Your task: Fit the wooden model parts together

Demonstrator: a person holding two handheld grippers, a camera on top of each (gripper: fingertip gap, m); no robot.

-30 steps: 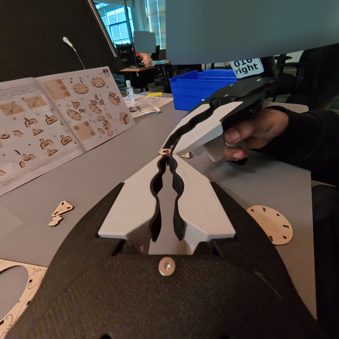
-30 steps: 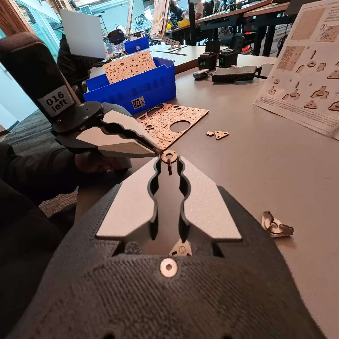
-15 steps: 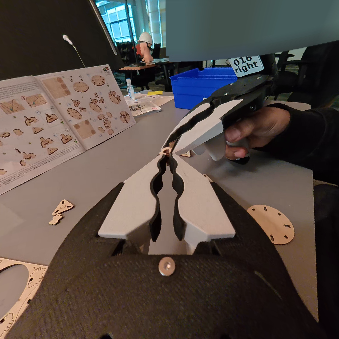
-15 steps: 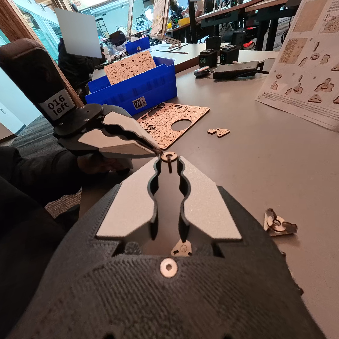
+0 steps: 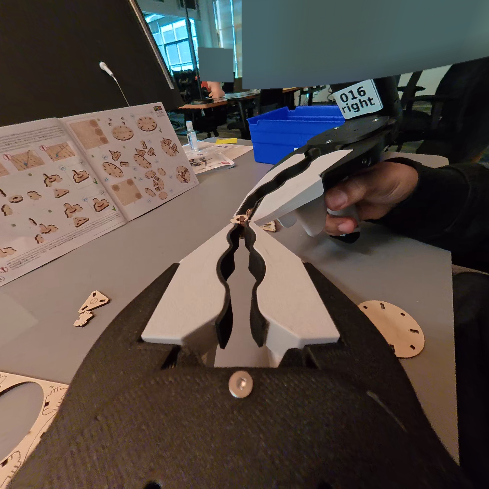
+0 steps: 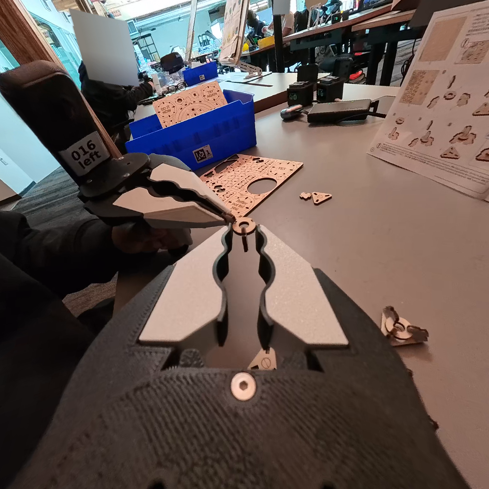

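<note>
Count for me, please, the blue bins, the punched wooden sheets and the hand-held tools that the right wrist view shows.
Blue bins: 2, near and far
Wooden sheets: 2, one lying flat, one standing in the near bin
Tools: 2, left and right, the right gripping a wooden ring
Total: 6

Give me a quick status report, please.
Right gripper clamps wooden ring. Left gripper pinches thin wooden piece at ring. Nothing between them.

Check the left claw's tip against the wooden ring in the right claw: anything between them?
Nothing visible. The left claw pinches a small wooden piece that meets the wooden ring's edge. The right claw grips the ring's sides.
</note>
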